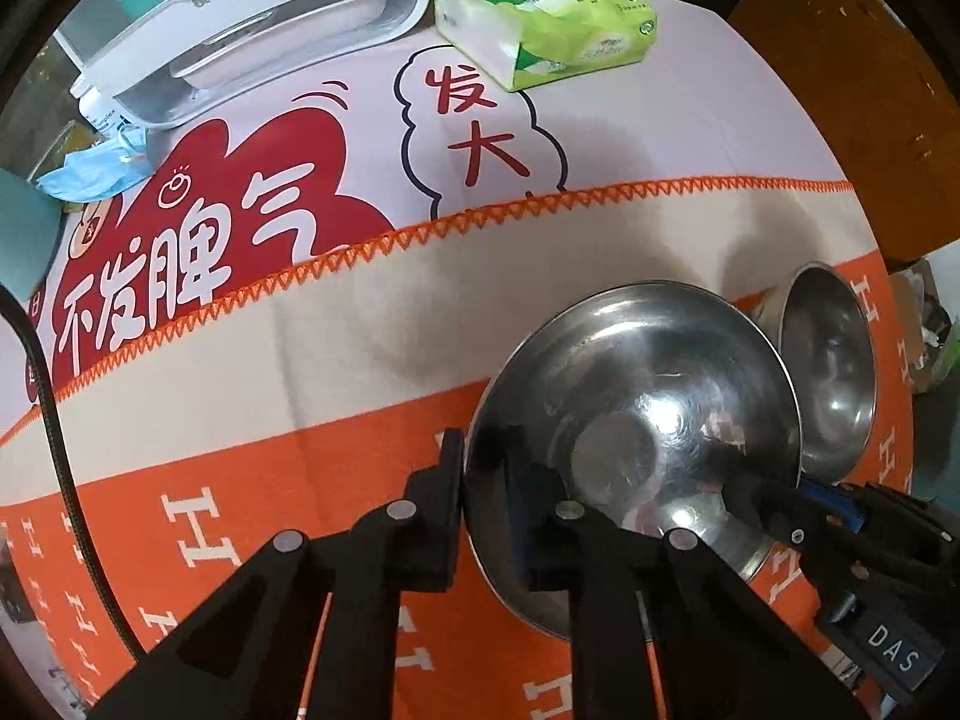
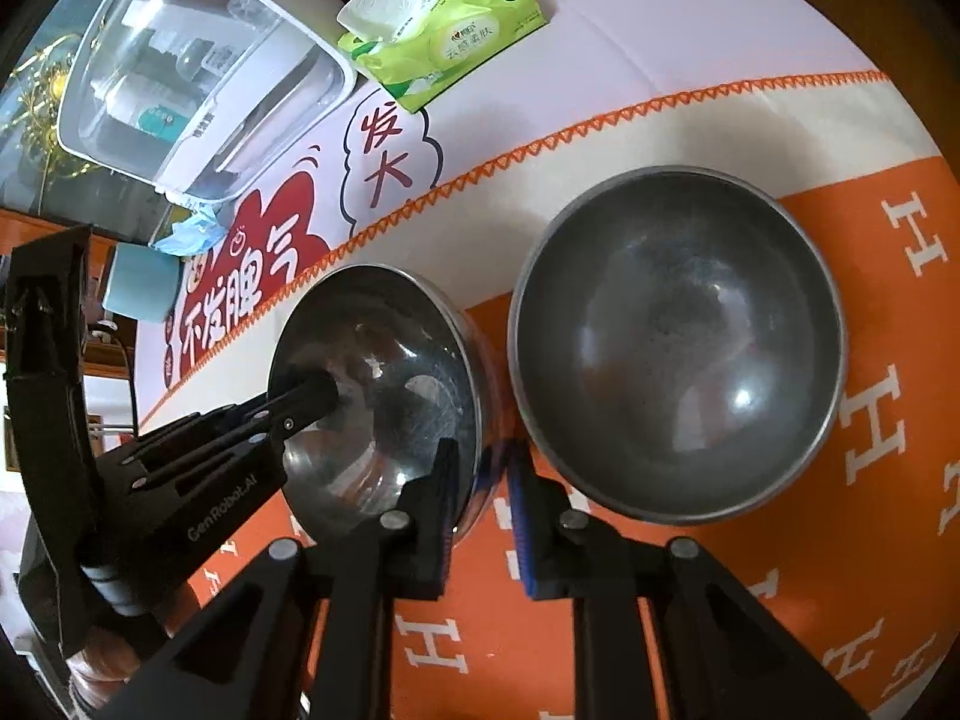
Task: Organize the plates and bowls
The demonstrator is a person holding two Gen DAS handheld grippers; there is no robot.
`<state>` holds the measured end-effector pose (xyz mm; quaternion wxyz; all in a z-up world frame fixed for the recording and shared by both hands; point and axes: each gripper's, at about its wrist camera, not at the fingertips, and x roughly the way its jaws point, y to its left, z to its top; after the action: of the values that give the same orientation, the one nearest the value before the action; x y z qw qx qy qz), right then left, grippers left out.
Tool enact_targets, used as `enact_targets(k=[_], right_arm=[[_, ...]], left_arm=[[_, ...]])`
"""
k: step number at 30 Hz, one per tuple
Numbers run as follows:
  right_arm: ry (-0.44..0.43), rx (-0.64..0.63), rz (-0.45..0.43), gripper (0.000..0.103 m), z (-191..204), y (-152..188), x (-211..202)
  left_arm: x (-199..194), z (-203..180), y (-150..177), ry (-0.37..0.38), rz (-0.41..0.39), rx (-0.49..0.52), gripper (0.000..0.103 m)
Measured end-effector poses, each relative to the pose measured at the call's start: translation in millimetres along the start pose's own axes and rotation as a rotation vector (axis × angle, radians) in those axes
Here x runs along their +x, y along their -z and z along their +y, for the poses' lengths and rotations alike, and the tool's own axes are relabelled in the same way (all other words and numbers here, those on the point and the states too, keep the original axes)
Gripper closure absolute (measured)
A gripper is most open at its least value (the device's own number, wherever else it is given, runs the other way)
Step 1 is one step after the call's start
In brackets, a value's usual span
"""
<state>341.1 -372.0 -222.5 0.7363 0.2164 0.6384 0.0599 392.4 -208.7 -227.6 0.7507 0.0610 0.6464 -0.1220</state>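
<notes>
On the far left of the table, a white-lidded clear container [image 2: 198, 78] sits with a blue face mask [image 1: 96, 165] just beside it, both on a pink printed cloth [image 1: 372, 138]. Green tissue pack [image 1: 540, 24] lies to the container's right. Nearer, an orange blanket [image 1: 210, 480] with white H letters carries both steel bowls. Left gripper [image 1: 486, 474] is clamped on the left rim of the tilted bowl [image 1: 636, 420], one finger inside, one outside. Right gripper [image 2: 480, 480] pinches the same bowl's right rim, blue pad on the outer wall. Second bowl [image 2: 678, 348] sits upright, just beside the tilted one, on the right.
</notes>
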Motion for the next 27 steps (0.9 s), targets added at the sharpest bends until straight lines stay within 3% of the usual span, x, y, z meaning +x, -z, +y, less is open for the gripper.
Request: enact_targets(k=[8,27], right_arm=[[-0.017,-0.018,-0.002,0.088,1.7,9.4,-8.2],[-0.054,-0.118,-0.038,0.09,35.0,69.3,-62.7]], left_arm=[[-13.2,2.7,19.3,0.012,0.004,0.004,0.093],[-102.3,7.5,97.0,-0.005,-0.078,-0.009,0.093]])
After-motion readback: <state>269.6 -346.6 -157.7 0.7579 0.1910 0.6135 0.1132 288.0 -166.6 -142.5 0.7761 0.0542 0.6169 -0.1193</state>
